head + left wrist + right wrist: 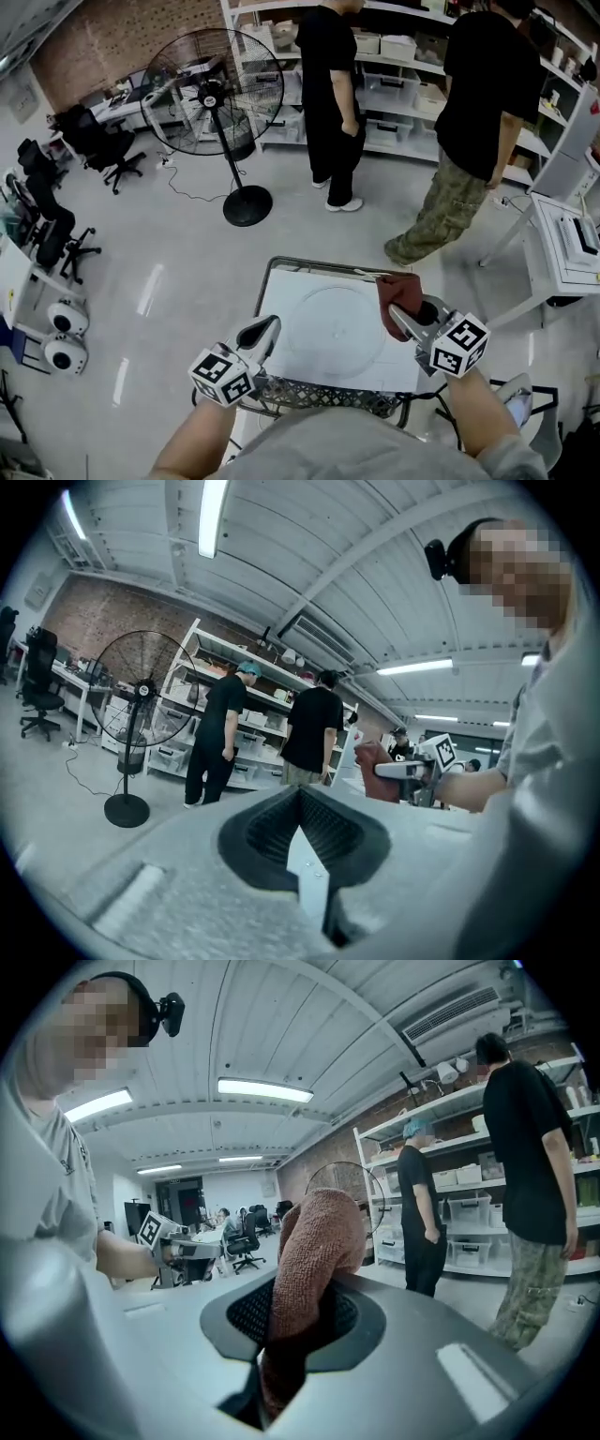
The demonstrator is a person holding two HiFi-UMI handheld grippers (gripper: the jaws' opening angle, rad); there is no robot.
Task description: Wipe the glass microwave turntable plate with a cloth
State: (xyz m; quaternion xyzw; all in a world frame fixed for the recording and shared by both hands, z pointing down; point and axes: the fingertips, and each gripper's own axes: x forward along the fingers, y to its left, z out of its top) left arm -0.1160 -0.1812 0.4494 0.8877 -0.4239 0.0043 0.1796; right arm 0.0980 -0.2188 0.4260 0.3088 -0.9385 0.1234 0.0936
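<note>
Nearest, at the lower edge of the head view: left gripper [266, 327] and right gripper [395, 317], one in each of the person's hands. Left gripper: jaws together, nothing between them.

Background: shelving [403, 56] along the far wall, two standing persons [335, 94] before it, pedestal fan [212, 94] to their left.

White table [281, 361]: directly ahead of the grippers. It carries the glass turntable plate [333, 328], lying flat at centre.

Reddish-brown cloth [397, 289]: clamped in the right gripper's jaws, bunched and standing up out of them, over the plate's far right rim. Contact between cloth and plate cannot be confirmed.
</note>
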